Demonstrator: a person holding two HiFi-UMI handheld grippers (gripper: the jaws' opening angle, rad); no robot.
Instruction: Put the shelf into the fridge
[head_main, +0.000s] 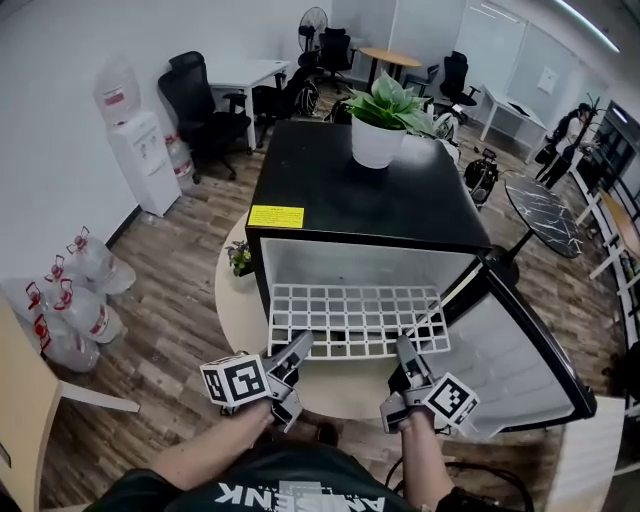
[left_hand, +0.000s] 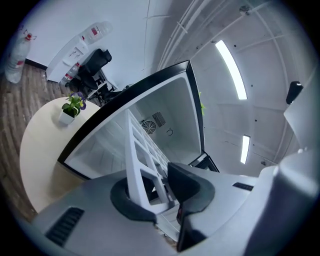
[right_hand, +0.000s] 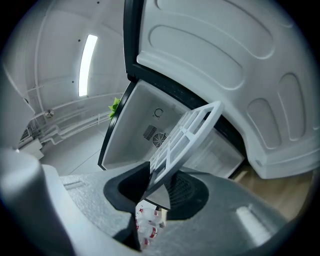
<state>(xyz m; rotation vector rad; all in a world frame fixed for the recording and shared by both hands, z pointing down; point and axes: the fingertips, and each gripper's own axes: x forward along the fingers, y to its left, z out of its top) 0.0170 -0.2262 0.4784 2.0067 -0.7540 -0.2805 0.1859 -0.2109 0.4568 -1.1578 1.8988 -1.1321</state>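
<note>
White shelf (head_main: 357, 320), near edge in left tongs (head_main: 299, 347) and right tongs (head_main: 405, 352); fridge (head_main: 330, 190) open.

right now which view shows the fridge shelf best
The head view: the whole white grid shelf shows, far edge at the open fridge, gripped by the left gripper and right gripper. The left gripper view shows it edge-on; the right gripper view shows one slanted end.
</note>
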